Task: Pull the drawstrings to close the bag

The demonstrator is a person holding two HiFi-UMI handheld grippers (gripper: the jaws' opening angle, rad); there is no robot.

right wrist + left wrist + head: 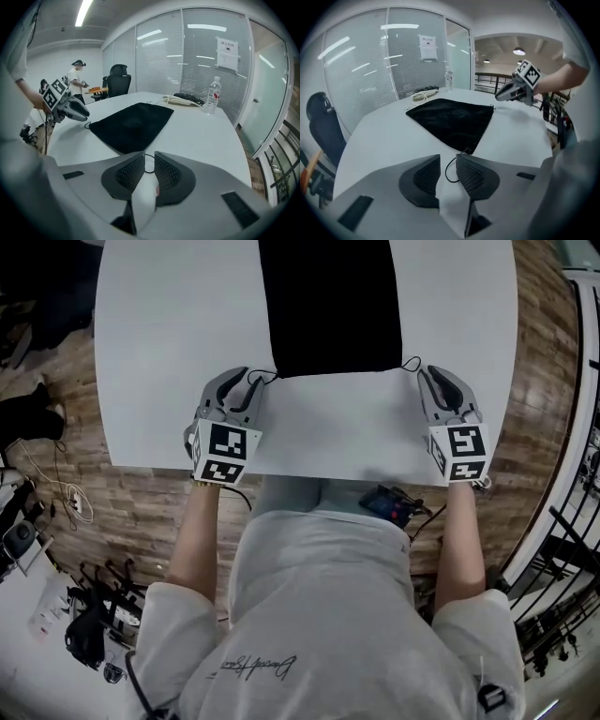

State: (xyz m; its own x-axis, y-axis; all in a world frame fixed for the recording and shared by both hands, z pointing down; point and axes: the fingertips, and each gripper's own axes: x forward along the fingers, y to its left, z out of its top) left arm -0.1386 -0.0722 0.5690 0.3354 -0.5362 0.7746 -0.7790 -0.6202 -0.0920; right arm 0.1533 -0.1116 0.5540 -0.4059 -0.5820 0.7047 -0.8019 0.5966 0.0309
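a white table (169,352) fills the upper half of the head view, above a wooden floor (141,507) with a white cable (66,488) at the left edge and a dark railing (572,521) down the right edge. in the right gripper view a clear water bottle (213,95) stands upright right of centre, near a heap of cables (180,99), below a paper notice (227,48) on the glass wall (187,56). a black office chair (119,77) and a standing person (76,77) show at that view's left.

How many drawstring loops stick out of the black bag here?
2. One loop lies at the bag's near-left corner, between the left gripper's open jaws; the other loop at the near-right corner, between the right gripper's jaws.
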